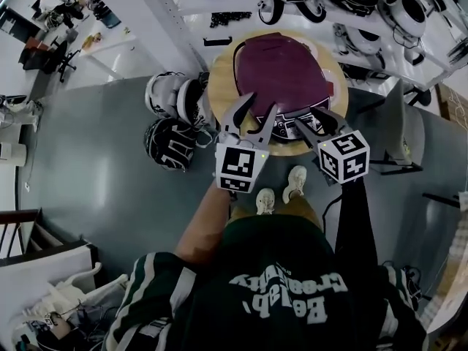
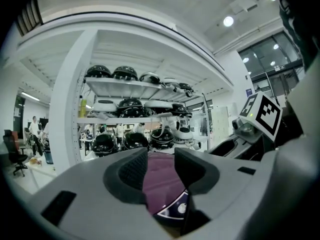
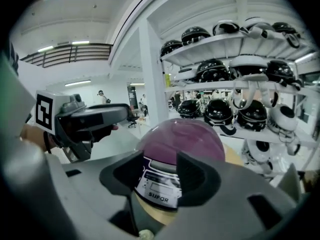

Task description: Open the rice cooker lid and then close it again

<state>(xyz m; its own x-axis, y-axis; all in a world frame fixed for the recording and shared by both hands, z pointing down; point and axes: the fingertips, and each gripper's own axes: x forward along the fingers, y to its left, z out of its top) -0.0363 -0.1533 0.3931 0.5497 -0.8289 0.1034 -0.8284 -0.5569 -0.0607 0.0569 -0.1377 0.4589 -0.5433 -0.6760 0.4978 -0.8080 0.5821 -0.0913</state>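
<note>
A purple rice cooker stands with its lid down on a small round wooden table, its control panel facing me. My left gripper hovers open over the cooker's front left edge, and the purple lid shows through the gap between its jaws. Just right of it, my right gripper is open above the front panel, tilted down at the cooker. Neither holds anything. Each gripper also sees the other: the right gripper and the left gripper.
White shelves packed with black and white helmets stand right behind the table. More helmets lie on the grey floor left of it. My feet stand at the table's near edge. A chair stands to the right.
</note>
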